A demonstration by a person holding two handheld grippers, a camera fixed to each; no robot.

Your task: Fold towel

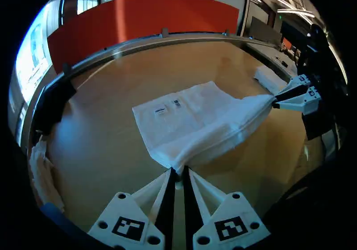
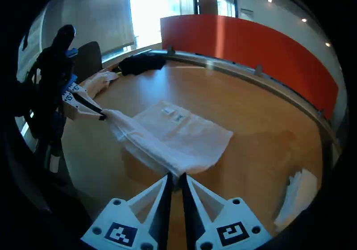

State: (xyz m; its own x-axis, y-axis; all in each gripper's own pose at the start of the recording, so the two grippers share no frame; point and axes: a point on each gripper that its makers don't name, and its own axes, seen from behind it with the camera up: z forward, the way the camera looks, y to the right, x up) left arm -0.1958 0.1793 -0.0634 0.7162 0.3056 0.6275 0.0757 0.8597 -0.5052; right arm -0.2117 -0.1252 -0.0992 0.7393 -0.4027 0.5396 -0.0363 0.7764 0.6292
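Your left hand-held gripper (image 1: 178,173) and right hand-held gripper (image 2: 175,175) each pinch a near corner of the towel (image 1: 196,116), whose far half lies mid tabletop (image 1: 134,67). Carry one corner faster and the fold may skew. A thin pinch could slip.

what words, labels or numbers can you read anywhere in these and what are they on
No text is legible in either view.
Small tags lying on the towel: the print is too small and blurred to read.
Square black-and-white markers on the left gripper and the right gripper: coded patterns, not words or numbers.
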